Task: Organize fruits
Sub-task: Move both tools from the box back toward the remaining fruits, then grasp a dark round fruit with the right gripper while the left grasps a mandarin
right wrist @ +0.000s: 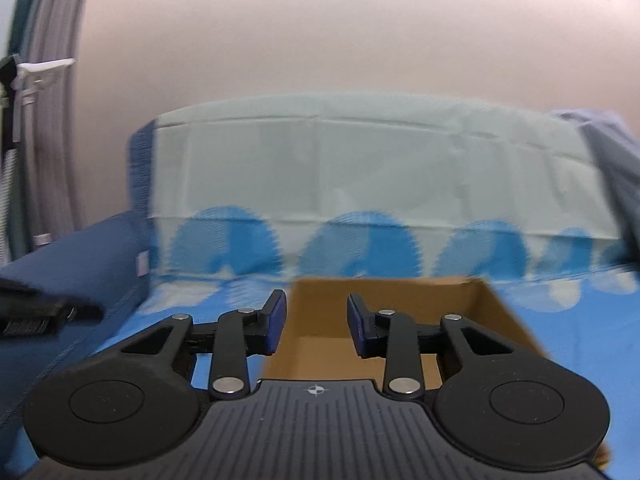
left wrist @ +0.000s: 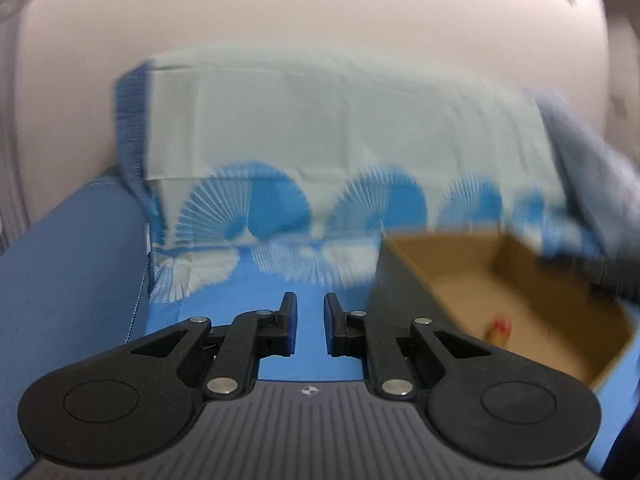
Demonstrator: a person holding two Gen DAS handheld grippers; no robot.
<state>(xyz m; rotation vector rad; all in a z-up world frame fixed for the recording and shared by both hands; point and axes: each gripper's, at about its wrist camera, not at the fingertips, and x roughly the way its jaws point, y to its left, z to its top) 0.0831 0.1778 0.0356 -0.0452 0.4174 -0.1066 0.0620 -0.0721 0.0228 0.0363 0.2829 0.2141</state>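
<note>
While both views are smeared, the left gripper (left wrist: 310,326) shows fingers drawn nearly together with nothing between them; the right gripper (right wrist: 316,326) stands somewhat wider, also empty. Just right of the left fingers sits the cardboard box (left wrist: 560,292), with one red-and-yellow fruit (left wrist: 498,330) on its floor. Directly beyond the right fingers lies the same box's open mouth. Farther off, the patterned bedcover (left wrist: 280,208) rises. Risk: a hurried reach could clip the box wall and shove it across the soft cover.
</note>
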